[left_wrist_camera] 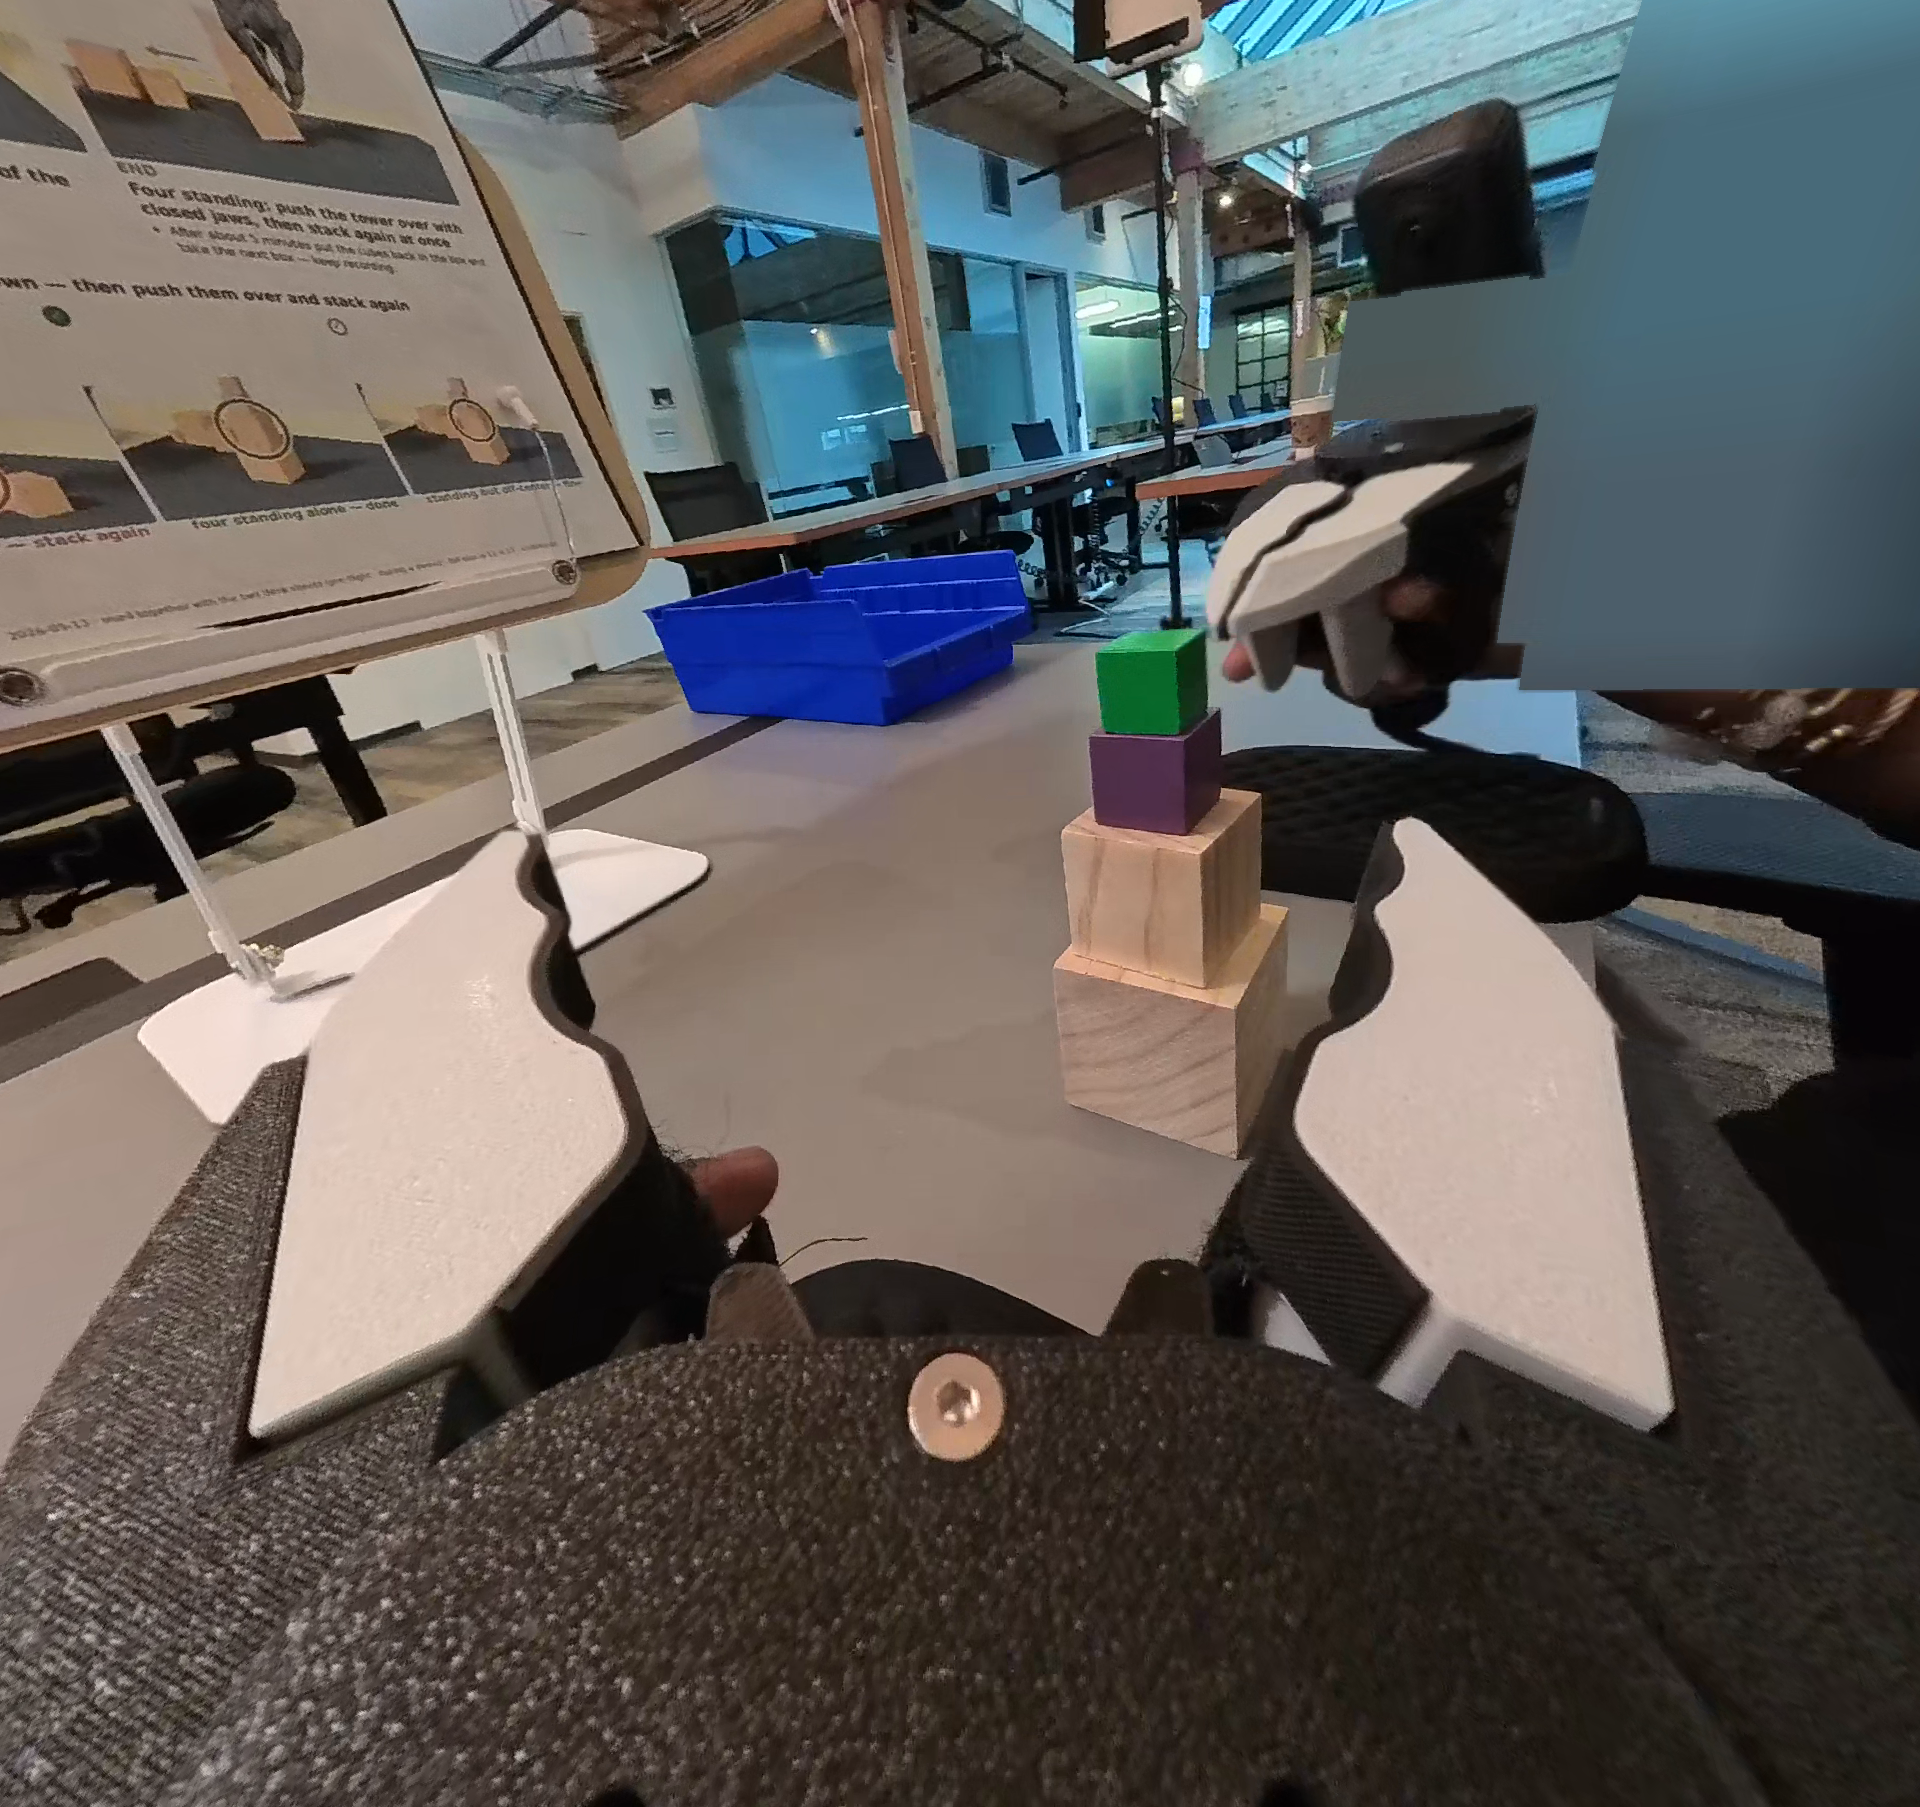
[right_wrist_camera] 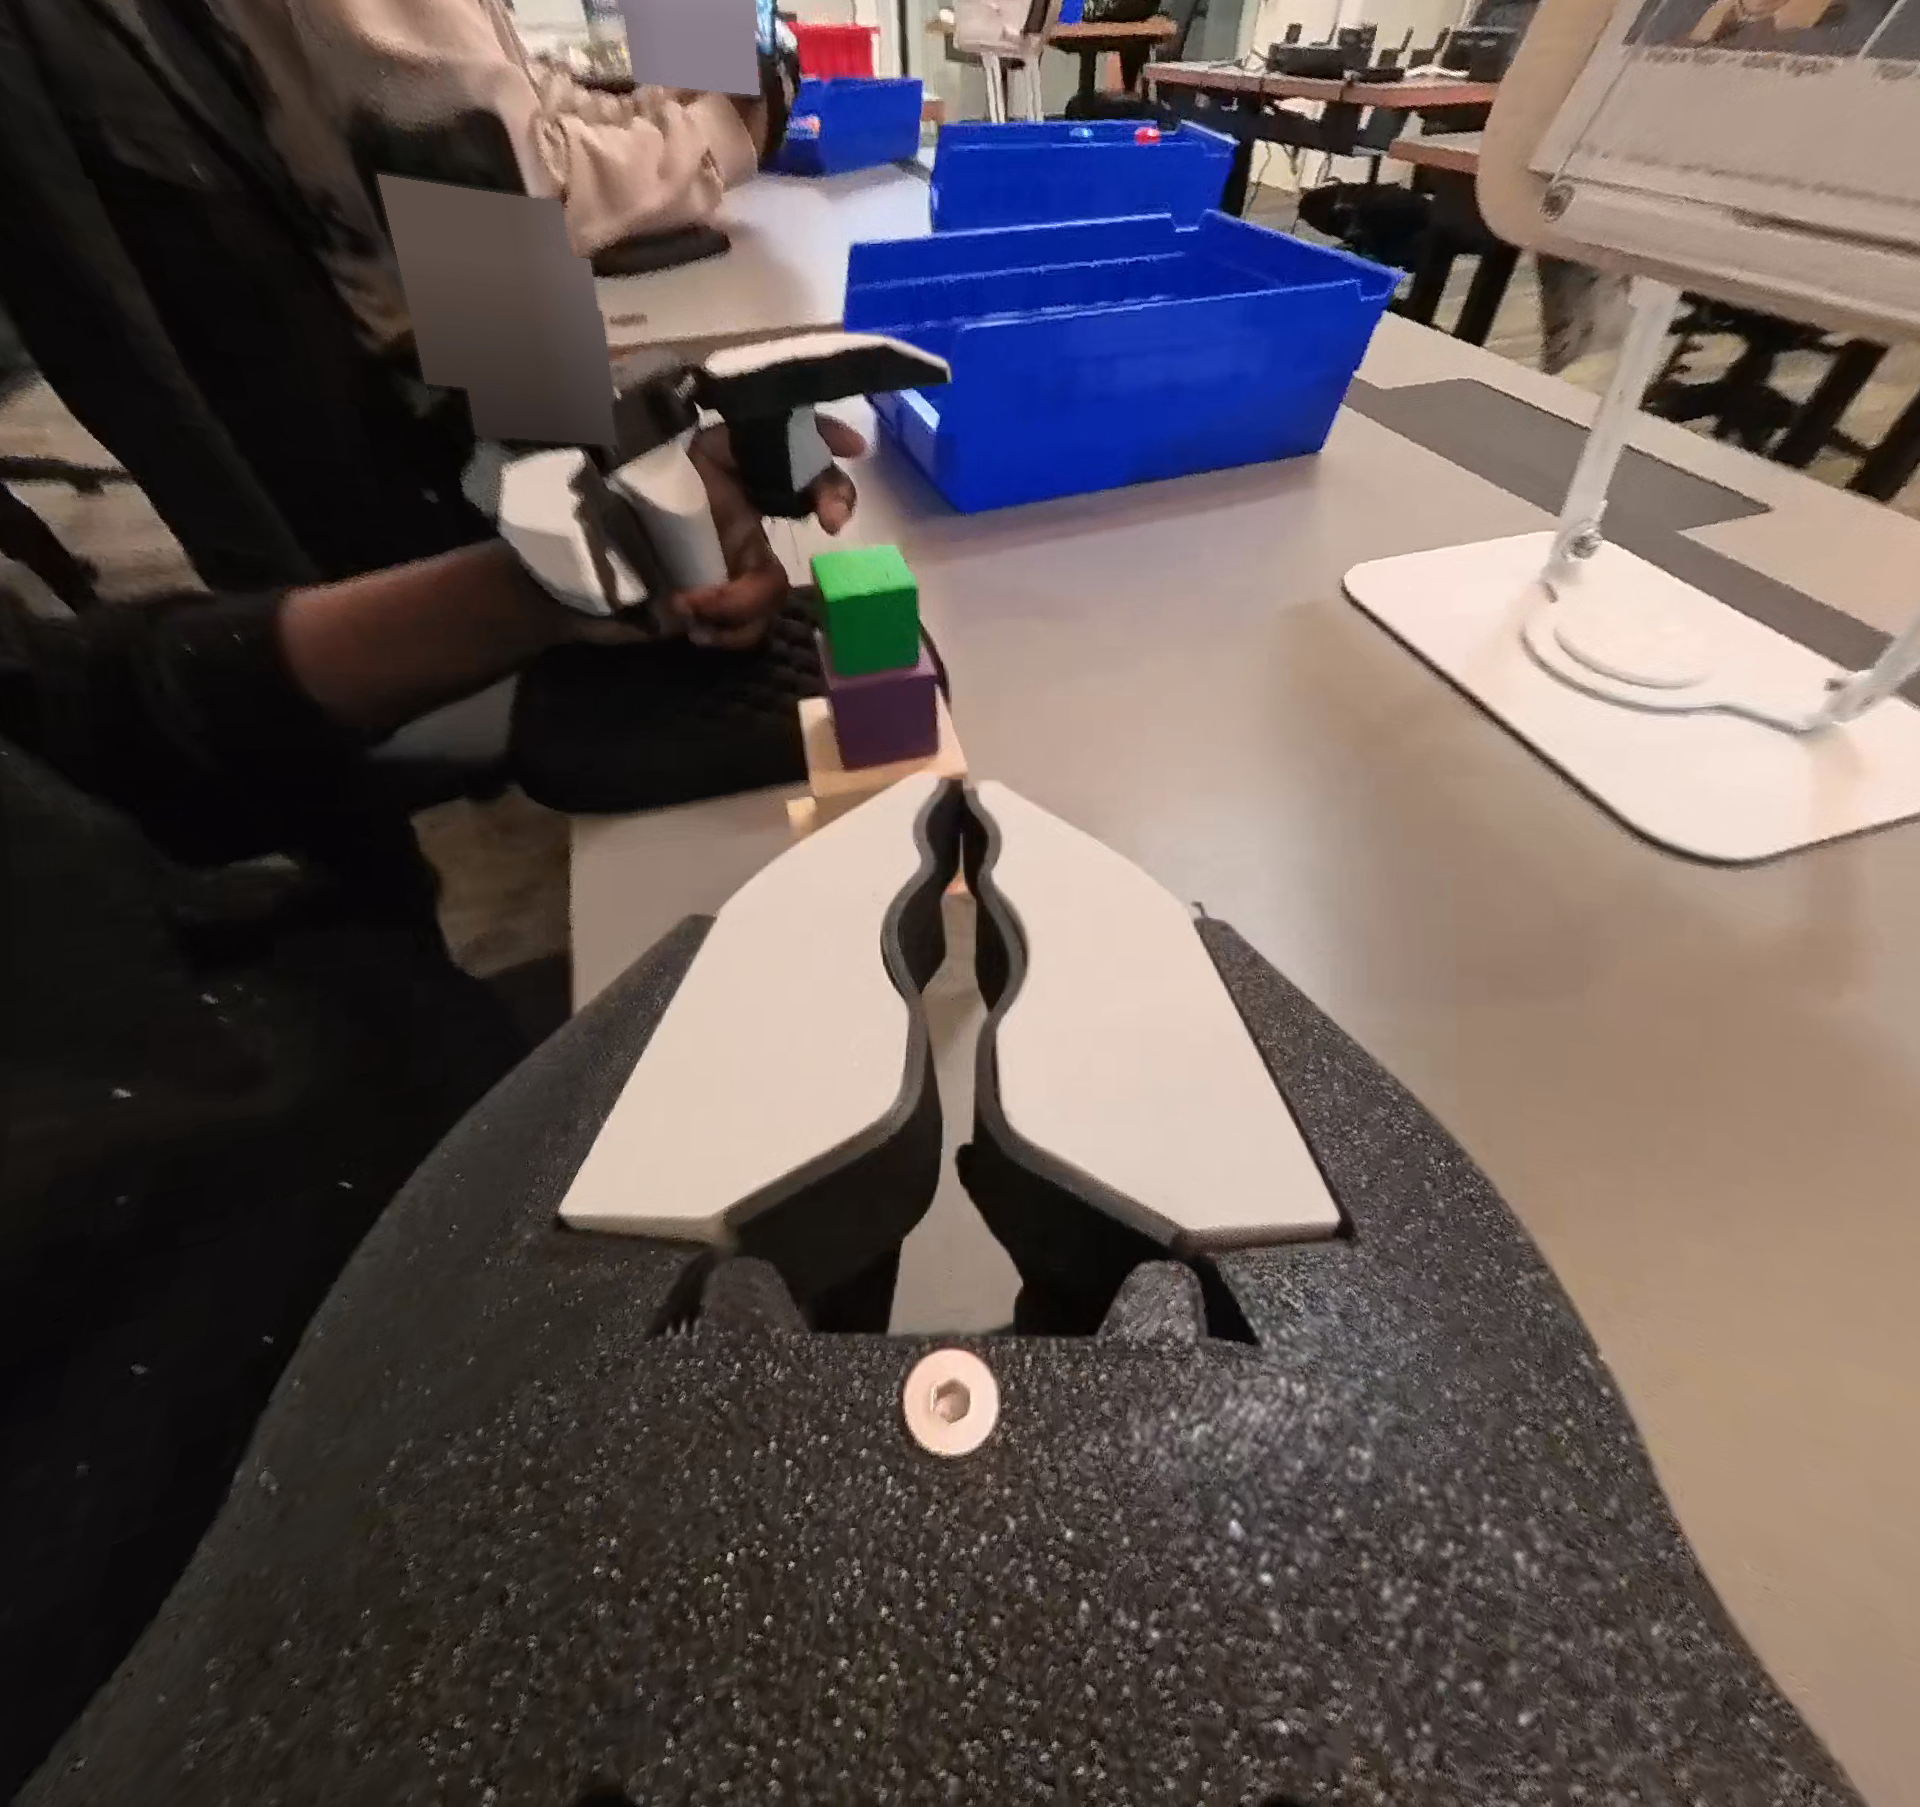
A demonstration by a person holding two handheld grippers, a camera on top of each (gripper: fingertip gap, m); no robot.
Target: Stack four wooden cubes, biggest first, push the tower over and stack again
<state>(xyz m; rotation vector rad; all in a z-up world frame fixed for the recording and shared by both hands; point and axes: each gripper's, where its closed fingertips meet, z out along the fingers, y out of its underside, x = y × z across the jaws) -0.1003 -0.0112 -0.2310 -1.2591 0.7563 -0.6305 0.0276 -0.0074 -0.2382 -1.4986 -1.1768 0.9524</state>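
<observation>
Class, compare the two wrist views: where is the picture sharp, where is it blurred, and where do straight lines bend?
Left wrist view: block tower sharp, right hand-held gripper slightly soft; ceiling post leans from wide-angle distortion. Right wrist view: motion blur smears green cube and blue bin; table edges bow.

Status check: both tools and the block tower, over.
Left tool open, empty, beside tower. Right tool shut, empty, near green wooden cube topping purple cube and two plain wooden blocks. Tower standing.
</observation>
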